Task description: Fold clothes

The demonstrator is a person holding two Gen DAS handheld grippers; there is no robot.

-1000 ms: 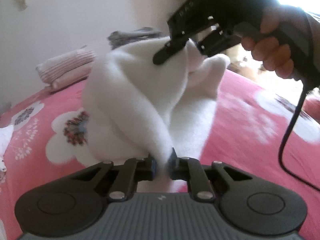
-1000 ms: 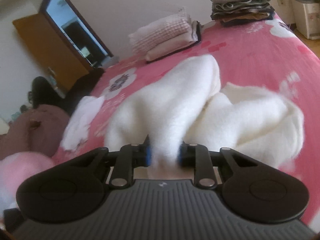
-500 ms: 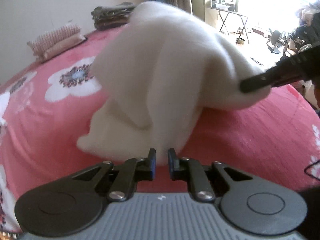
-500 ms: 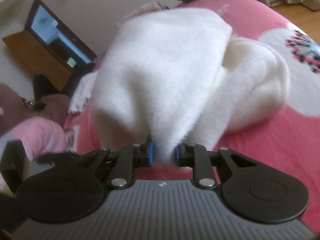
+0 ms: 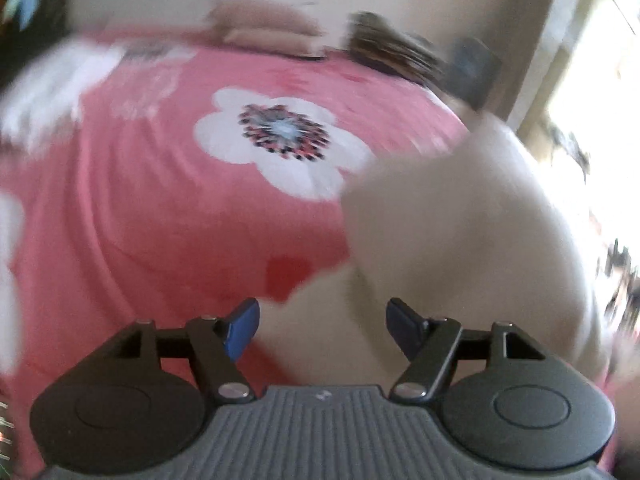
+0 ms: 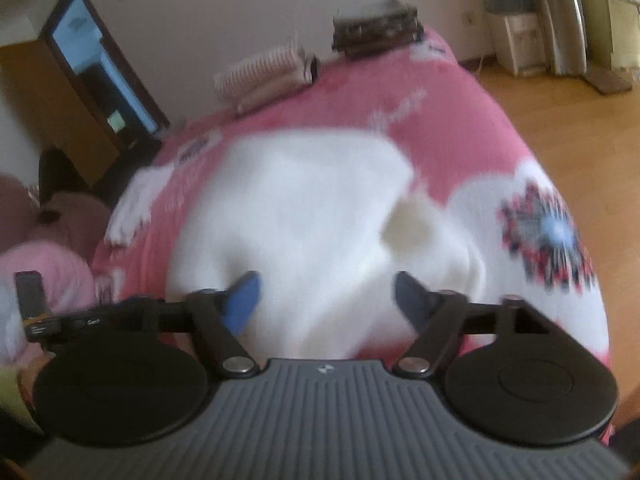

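A white fleecy garment (image 6: 312,216) lies in a loose heap on the pink flowered bed (image 6: 472,120). In the left wrist view it (image 5: 460,248) fills the right side. My left gripper (image 5: 322,322) is open, with the garment's near edge between and just beyond its fingers. My right gripper (image 6: 327,300) is open just over the garment's near edge, holding nothing. Both views are blurred by motion.
A stack of folded dark clothes (image 6: 376,28) and a striped pink folded pile (image 6: 266,74) sit at the bed's far end. Another white cloth (image 6: 134,204) lies at the bed's left edge. Wooden floor (image 6: 560,120) lies right of the bed.
Both grippers were shut on the white garment and held it up. Now both are open and the garment lies on the bed. Both cameras have swung.
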